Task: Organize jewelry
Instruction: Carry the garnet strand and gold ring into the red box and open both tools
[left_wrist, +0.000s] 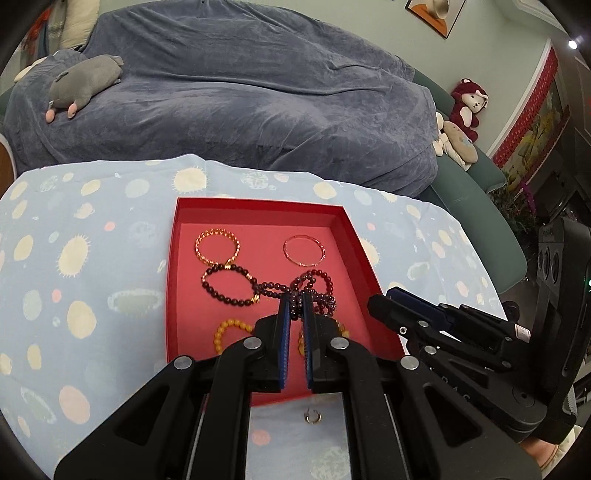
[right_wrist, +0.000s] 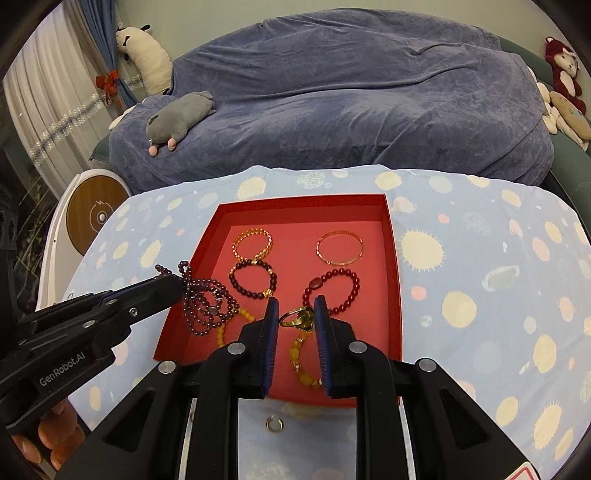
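Purple bead strand (right_wrist: 207, 306) pinched in left gripper (left_wrist: 295, 306), gold ring (right_wrist: 299, 317) clamped in right gripper (right_wrist: 297, 317), both hanging over red tray (right_wrist: 393, 295) w/ bracelets laid apart, prob. to drop each in own free spot.

Two wrist views, side by side, angled down, close over one shared red tray (left_wrist: 258, 206) (right_wrist: 306, 206).

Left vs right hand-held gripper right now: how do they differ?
The left hand-held gripper pinches a purple bead strand that dangles in loops; the right hand-held gripper clamps a gold ring. Left's jaws are nearly shut, right's wider. Both are over the red tray.
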